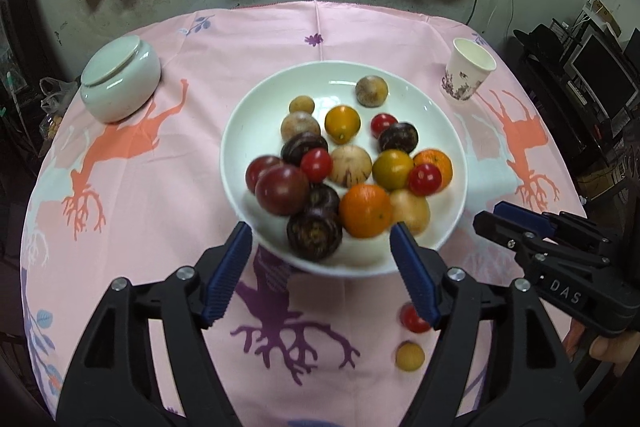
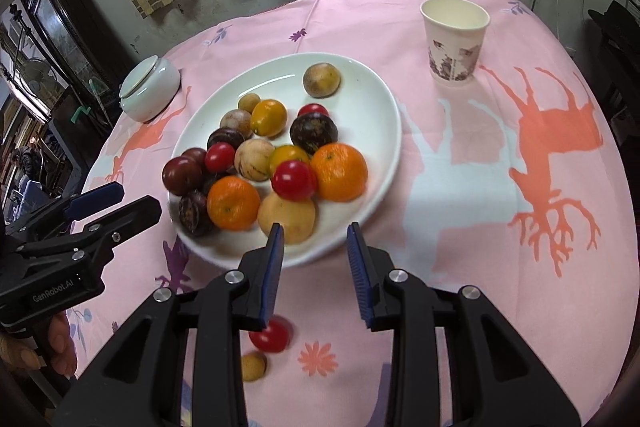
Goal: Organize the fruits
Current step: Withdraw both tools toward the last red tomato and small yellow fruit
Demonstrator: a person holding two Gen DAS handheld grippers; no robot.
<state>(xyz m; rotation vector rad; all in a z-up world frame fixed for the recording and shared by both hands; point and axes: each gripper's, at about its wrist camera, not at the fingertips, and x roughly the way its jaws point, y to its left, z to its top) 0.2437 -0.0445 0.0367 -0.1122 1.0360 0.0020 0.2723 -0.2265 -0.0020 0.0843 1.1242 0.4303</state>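
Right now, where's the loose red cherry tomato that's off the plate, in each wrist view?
Left wrist view: loose red cherry tomato lies on the tablecloth at lower right, partly behind the left gripper's right finger, nearer than the white plate.
Right wrist view: it lies at bottom centre-left, partly behind the right gripper's left finger.
Shared landmark: the small yellow fruit just below it.

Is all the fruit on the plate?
No, a red tomato and a small yellow fruit lie on the tablecloth, off the plate.
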